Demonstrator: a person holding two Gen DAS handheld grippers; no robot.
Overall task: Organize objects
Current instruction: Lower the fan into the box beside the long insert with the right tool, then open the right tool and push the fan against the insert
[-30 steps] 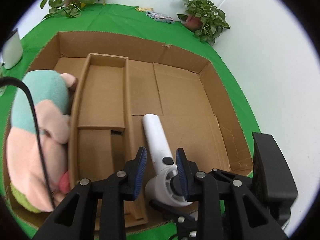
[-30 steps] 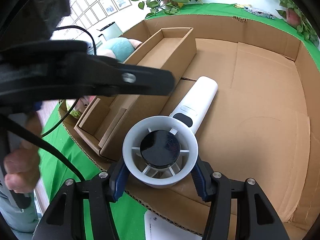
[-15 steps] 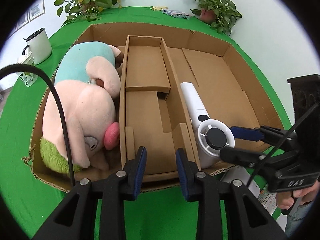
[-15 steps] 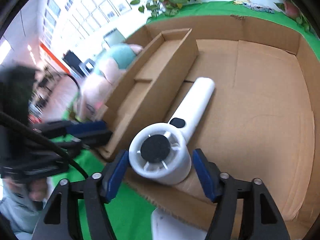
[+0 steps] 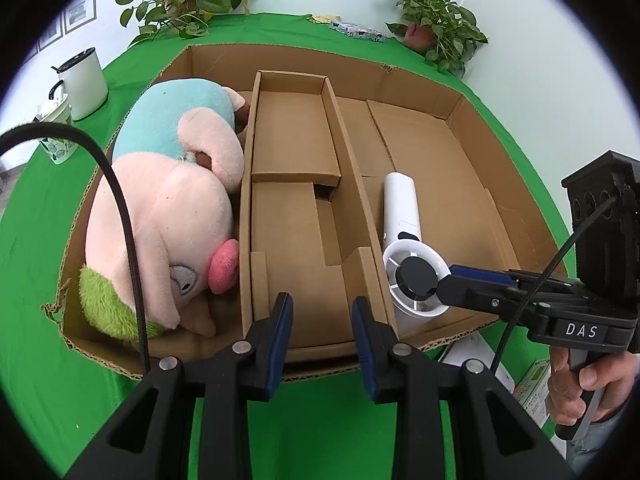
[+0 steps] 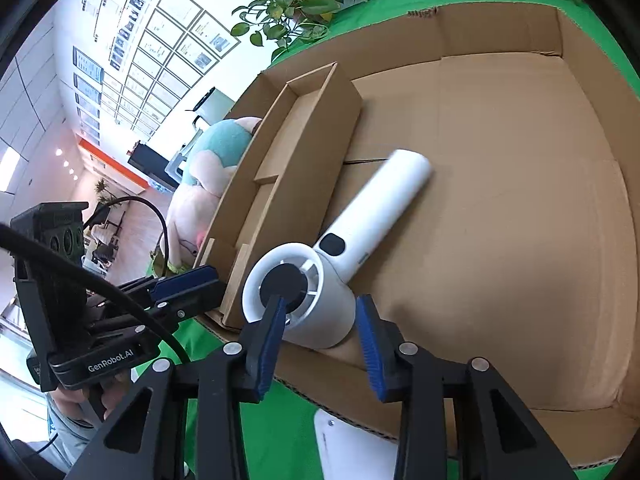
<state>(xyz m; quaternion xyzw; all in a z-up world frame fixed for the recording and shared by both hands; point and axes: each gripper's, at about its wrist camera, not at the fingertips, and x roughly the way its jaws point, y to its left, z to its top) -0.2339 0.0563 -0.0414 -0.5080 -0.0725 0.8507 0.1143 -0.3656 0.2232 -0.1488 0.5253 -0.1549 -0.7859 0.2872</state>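
Jaws of the left gripper: spread, holding nothing, poised over the near rim of the cardboard box, in line with its narrow middle section. Jaws of the right gripper: spread on either side of the fan's round head; left pad overlaps the head's face in the right wrist view, contact cannot be told; right pad stands clear.

Handheld fan: white, dark hub and dark button, lying in the box's wide right section, head at the near rim, handle pointing away toward the far wall, just beside the divider.

Cardboard insert: long open tray forming the middle section, nothing in it.

Plush pig: pink, teal body, green tuft, lying on its side in the left section, snout against the insert wall.

Counter: green cloth cover, box resting on it.

White kettle: far left on the counter, beside a patterned cup.

Potted plants: far edge, against the wall.
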